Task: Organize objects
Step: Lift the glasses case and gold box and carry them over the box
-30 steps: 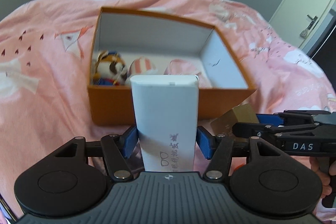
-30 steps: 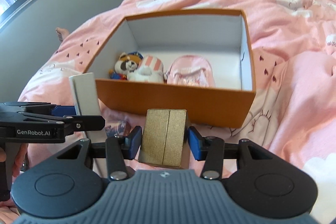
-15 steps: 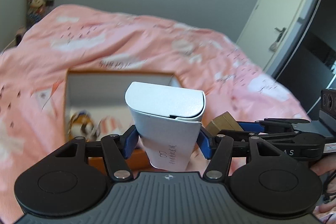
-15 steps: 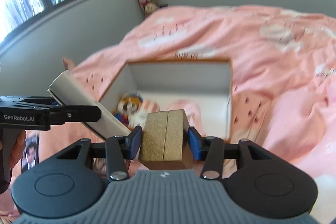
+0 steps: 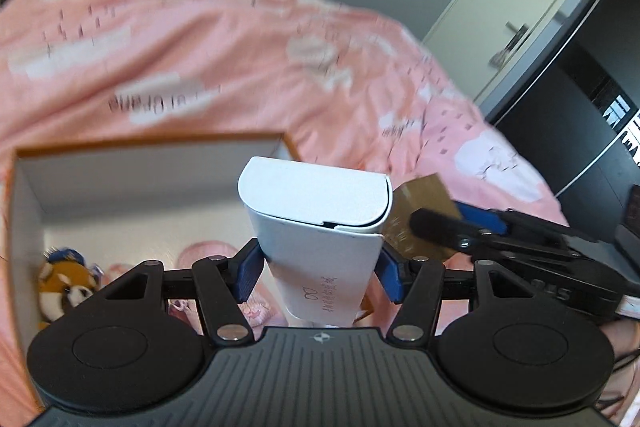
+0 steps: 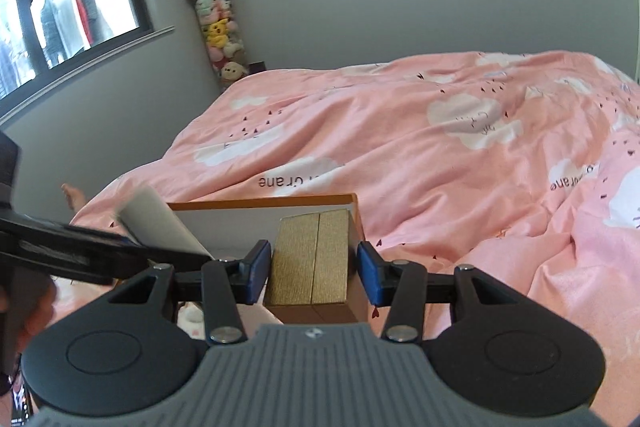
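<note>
Carry step | left hand-held gripper (image 5: 318, 277) clamped on white carton (image 5: 320, 247), above orange box (image 5: 152, 143) on bed (image 6: 400, 131) | right hand-held gripper (image 6: 314, 277) clamped on gold box (image 6: 310, 261), over box corner | both look light, stiff cardboard; grip flat sides, gently

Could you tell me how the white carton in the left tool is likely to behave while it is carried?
The white carton looks like thin card, so probably light and easily dented. It stands tall above the left tool, so it may tilt. Its smooth sides could slip.
</note>
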The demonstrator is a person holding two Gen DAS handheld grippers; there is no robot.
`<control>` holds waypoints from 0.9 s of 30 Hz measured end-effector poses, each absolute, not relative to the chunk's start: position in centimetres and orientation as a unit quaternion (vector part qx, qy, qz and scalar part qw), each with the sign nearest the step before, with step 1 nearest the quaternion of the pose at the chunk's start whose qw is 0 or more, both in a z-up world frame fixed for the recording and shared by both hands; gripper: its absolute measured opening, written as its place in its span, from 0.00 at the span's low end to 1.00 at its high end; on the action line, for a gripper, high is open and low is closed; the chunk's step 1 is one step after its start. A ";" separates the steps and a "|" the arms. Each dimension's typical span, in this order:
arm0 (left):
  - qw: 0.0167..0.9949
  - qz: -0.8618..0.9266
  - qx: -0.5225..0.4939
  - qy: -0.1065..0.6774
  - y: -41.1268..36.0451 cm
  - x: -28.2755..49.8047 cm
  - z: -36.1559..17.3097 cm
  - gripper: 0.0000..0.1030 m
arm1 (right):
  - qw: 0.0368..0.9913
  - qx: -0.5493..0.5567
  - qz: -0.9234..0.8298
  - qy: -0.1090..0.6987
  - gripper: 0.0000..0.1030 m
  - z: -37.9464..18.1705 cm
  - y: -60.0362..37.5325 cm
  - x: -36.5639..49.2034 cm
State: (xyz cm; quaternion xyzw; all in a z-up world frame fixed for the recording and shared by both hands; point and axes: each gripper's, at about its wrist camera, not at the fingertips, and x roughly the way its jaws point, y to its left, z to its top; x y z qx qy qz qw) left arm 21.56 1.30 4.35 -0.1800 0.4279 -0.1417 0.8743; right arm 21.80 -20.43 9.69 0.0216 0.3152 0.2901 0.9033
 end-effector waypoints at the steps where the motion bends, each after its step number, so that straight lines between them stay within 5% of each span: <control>1: 0.869 -0.142 -0.184 0.437 1.3 22.3 3.6 0.66 | 0.903 0.026 0.289 0.318 0.48 9.4 -20.6 22.1; 27: 0.810 -0.115 -0.205 0.537 0.8 32.9 -5.5 0.67 | 0.891 0.013 0.284 0.354 0.48 4.1 -20.0 28.5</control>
